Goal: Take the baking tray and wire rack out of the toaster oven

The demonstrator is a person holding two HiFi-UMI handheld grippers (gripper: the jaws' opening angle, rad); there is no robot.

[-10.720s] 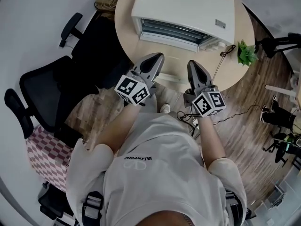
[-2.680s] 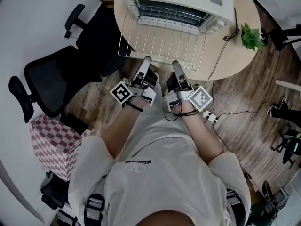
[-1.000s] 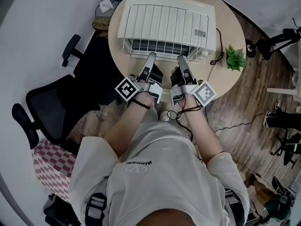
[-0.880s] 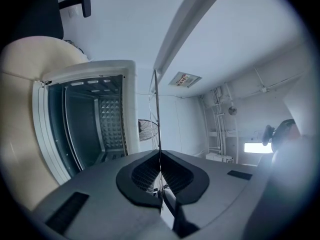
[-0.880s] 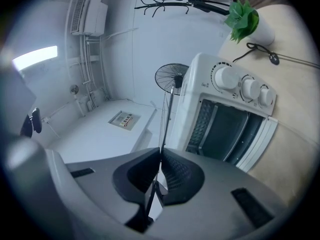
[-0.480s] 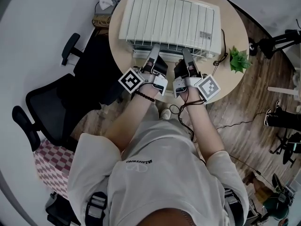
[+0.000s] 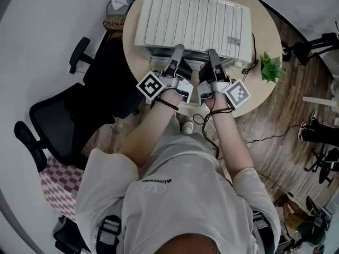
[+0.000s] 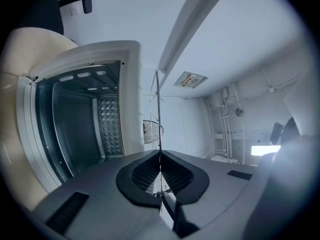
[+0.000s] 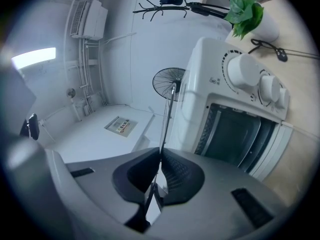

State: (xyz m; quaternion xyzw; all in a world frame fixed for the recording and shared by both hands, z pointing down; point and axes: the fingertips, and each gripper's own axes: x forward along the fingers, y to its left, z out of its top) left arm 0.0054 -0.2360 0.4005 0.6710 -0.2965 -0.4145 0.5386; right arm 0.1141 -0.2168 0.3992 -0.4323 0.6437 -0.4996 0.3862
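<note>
Grips the wire rack (image 7: 193, 20) by its near edge with the left tongs (image 7: 178, 48) and the right tongs (image 7: 211, 53), each pinched almost closed on one thin wire, side by side so as to carry the wide grid level. Holds it flat on or just over the roof of the toaster oven (image 7: 140, 36) at the far side of the bench (image 7: 263, 33), likely to park it clear of the open mouth. Shows a dark, bare oven cavity in the left gripper view, with no baking tray in sight.
</note>
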